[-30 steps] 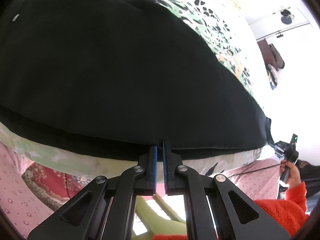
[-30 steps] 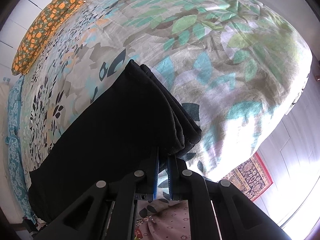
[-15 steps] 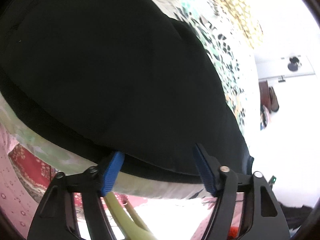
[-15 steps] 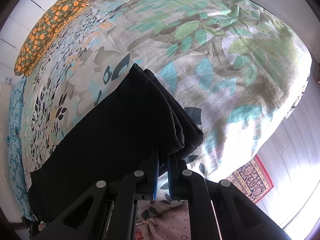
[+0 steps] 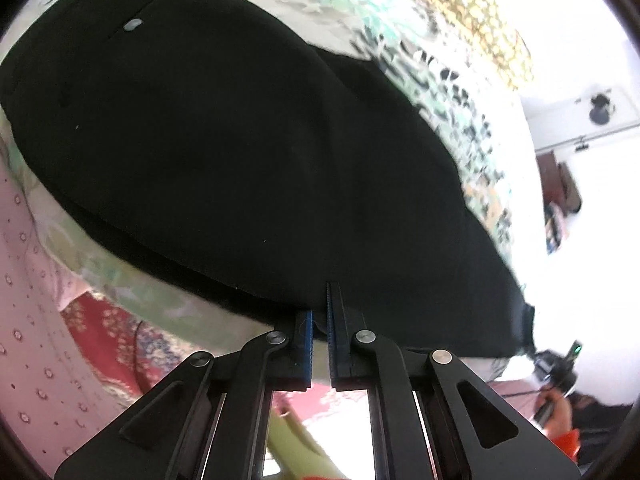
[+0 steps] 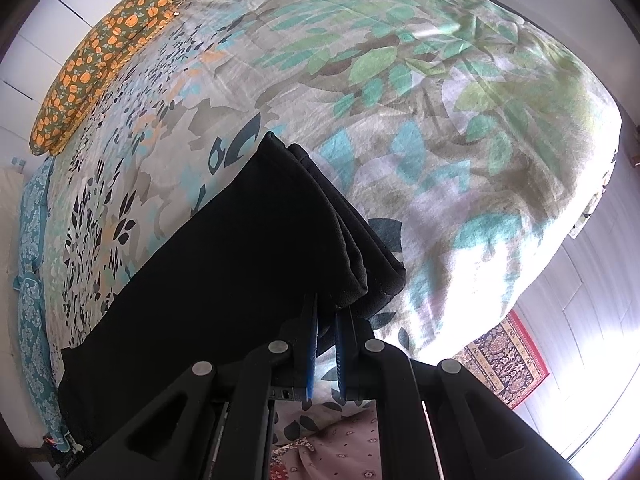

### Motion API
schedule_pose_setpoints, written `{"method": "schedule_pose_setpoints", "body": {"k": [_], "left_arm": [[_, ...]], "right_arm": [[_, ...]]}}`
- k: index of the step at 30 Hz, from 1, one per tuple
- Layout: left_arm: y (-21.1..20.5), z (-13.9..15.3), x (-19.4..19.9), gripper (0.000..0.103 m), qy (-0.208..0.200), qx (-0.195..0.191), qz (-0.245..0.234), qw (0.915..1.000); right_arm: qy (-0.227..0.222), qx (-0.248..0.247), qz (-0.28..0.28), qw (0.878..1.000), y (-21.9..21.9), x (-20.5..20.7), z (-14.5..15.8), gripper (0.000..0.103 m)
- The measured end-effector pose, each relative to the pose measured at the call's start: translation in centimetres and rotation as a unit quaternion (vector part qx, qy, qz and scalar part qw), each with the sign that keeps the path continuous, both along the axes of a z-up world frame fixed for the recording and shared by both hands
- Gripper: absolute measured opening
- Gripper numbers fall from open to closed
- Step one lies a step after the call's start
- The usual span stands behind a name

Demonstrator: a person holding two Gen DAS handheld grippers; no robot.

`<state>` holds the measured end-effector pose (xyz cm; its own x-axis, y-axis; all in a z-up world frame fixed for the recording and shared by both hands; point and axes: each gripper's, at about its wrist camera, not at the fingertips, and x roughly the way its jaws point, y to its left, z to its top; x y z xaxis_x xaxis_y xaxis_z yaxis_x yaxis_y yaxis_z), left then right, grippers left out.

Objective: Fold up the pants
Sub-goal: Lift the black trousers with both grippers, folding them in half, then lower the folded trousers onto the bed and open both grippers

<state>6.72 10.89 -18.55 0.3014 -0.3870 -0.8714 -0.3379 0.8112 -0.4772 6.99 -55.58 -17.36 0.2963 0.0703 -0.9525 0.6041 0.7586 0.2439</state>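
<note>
On the bed: a wide mattress under a leaf-printed grey, teal and green bedspread (image 6: 420, 128) is carrying everything; a long orange-flowered pillow (image 6: 100, 64) is lying along its far edge, well apart from the work.
Task's thing: the black soft-knit pants (image 6: 224, 264) are lying flat near the bed's front edge, one leg stacked on the other, so the lengthwise fold is looking done and the crosswise folds are not yet made.
Waist end: in the left wrist view the same pants (image 5: 248, 152) are filling the frame, with a small grey button (image 5: 133, 24) showing near the far side.
Handling: the cloth is looking light, limp and fairly thick, likely draping and sagging once lifted; the stacked layers may be sliding apart unless both are pinched together.
Where to take hold: the near edge at each end is seeming best, with the bite deep enough to catch every layer at the rolled cuffs.
Left tool (image 5: 319, 320): the blue pads are standing almost together, only a thin gap between them, at the near hem; the black edge is appearing to run between them, though dark cloth is hiding how much is caught.
Right tool (image 6: 326, 320): the pads are likewise narrowed to a slit, with the near corner of the cuff end dropping into it, so it is appearing to be pinching the fabric.
</note>
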Motion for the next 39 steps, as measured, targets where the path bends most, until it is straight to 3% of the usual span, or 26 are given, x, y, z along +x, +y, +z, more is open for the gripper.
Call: {"method": "schedule_pose_setpoints", "body": {"k": [4,7,8,9,10,11,12,13,15,17,20,22,23,26,28,29,31,32,34,36,38,39], "left_arm": [[0.0,-2.2,-0.2,0.004,0.041,-0.005,0.007,0.9991],[0.3,-2.5,0.0,0.008,0.049,-0.005,0.004,0.9988],[-0.2,-2.4,0.2,0.012,0.054,0.001,0.003,0.9985],[-0.3,-2.2,0.1,0.015,0.063,0.007,-0.001,0.998],[-0.3,-2.1,0.1,0.026,0.069,0.014,-0.003,0.9975],[-0.4,-1.6,-0.3,0.048,0.078,0.03,-0.007,0.9964],[-0.6,-0.3,-0.5,0.056,0.081,0.041,-0.008,0.9958],[-0.5,0.6,-0.9,0.063,0.078,0.05,-0.006,0.9957],[0.2,2.6,-1.5,0.063,0.066,0.059,-0.001,0.9961],[1.0,5.1,-0.9,0.063,0.029,0.06,0.009,0.9977],[1.1,7.2,2.2,0.076,-0.038,0.089,-0.007,0.9952],[0.4,7.3,4.9,0.078,-0.089,0.123,-0.028,0.988],[-0.2,6.7,6.1,0.078,-0.096,0.149,-0.038,0.9835],[-0.9,2.7,8.0,0.077,-0.048,0.202,-0.075,0.9754],[-1.2,-0.6,7.4,0.07,0.033,0.238,-0.1,0.9654],[-1.0,-1.2,6.7,0.07,0.047,0.248,-0.106,0.9619],[-1.0,-0.7,4.9,0.071,0.035,0.277,-0.125,0.9522],[-1.1,-0.4,4.6,0.071,0.043,0.28,-0.126,0.9508],[-0.9,0.9,4.5,0.07,0.034,0.256,-0.116,0.9592],[-0.7,2.7,5.0,0.073,-0.014,0.219,-0.112,0.9693],[-1.5,4.4,7.3,0.087,-0.061,0.196,-0.125,0.9707],[-1.8,5.0,8.9,0.088,-0.084,0.184,-0.131,0.9705]], "right_arm": [[0.003,0.0,0.002,1.0,0.1,0.2,-0.1,0.008],[0.007,-0.004,0.004,1.0,0.2,0.3,0.0,0.01],[0.01,-0.009,0.005,1.0,0.2,0.2,0.0,0.017],[0.011,-0.013,0.006,1.0,0.2,0.2,0.2,0.031],[0.009,-0.017,0.006,1.0,0.3,0.0,0.5,0.042],[0.005,-0.027,0.006,1.0,0.5,-0.4,1.1,0.063],[0.0,-0.043,0.007,0.999,0.7,-0.7,1.7,0.072],[-0.005,-0.068,0.012,0.998,1.1,-1.0,2.5,0.072],[-0.019,-0.132,0.03,0.991,2.6,-1.6,4.6,0.072],[-0.061,-0.159,0.044,0.984,4.6,-1.8,6.5,0.074],[-0.12,-0.146,0.085,0.978,9.2,-0.3,7.8,0.084],[-0.139,-0.118,0.122,0.976,12.6,1.5,7.4,0.084],[-0.146,-0.1,0.143,0.974,14.4,2.6,6.9,0.084],[-0.154,-0.047,0.199,0.967,20.0,5.1,4.4,0.084],[-0.13,-0.029,0.233,0.963,23.0,6.0,1.7,0.084],[-0.107,-0.023,0.246,0.963,24.0,6.2,0.2,0.084],[-0.057,-0.016,0.267,0.962,25.4,6.0,-2.9,0.084],[-0.055,-0.029,0.277,0.959,25.7,5.5,-3.4,0.084],[-0.063,-0.054,0.3,0.95,26.3,5.1,-3.3,0.087],[-0.06,-0.055,0.301,0.95,26.3,5.1,-3.4,0.09],[-0.064,-0.056,0.297,0.951,26.7,5.1,-3.6,0.095],[-0.063,-0.066,0.301,0.949,27.1,5.1,-3.7,0.097]]}}
